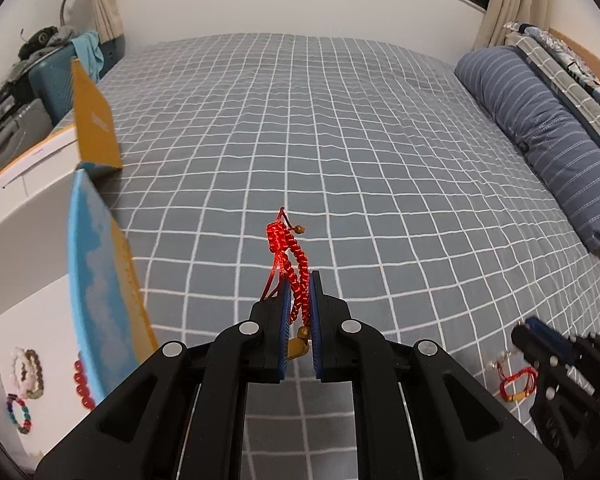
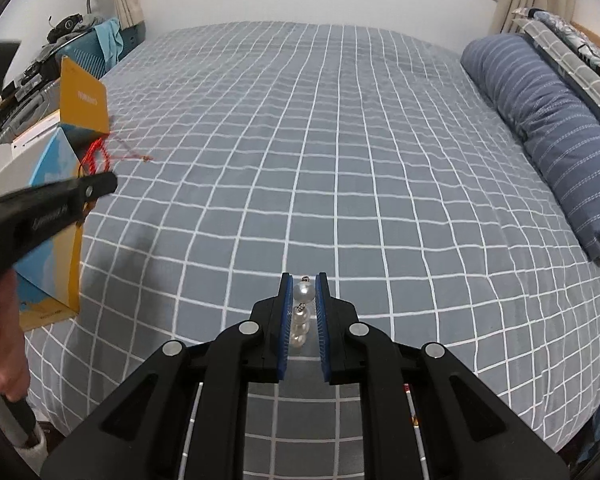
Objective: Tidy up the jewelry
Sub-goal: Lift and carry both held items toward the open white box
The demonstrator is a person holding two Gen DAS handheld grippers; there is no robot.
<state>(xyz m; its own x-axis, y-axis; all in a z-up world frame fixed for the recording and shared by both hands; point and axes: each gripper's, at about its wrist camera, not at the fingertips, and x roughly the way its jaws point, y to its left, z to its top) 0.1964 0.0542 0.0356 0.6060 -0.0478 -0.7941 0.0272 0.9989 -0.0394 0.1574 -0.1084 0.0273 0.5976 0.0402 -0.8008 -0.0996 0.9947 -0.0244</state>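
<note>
In the left wrist view my left gripper (image 1: 299,280) is shut on a red braided cord bracelet (image 1: 288,252) that sticks up past the blue pads, above the checked bedspread. An open box (image 1: 40,344) at the lower left holds several bead bracelets (image 1: 26,366). In the right wrist view my right gripper (image 2: 303,284) is shut on a string of pearl beads (image 2: 303,312). The right gripper (image 1: 540,340) also shows at the lower right of the left wrist view, with a thin red cord bracelet (image 1: 516,384) hanging below it. The left gripper (image 2: 108,182) and the red braided cord bracelet (image 2: 98,158) appear at the left of the right wrist view.
The grey checked bedspread (image 1: 340,140) fills both views. The box's blue and yellow flaps (image 1: 100,300) stand up at the left. A striped blue pillow (image 1: 548,136) lies at the right. A teal case and clutter (image 1: 52,76) sit beyond the bed's left edge. A hand (image 2: 4,340) grips the left handle.
</note>
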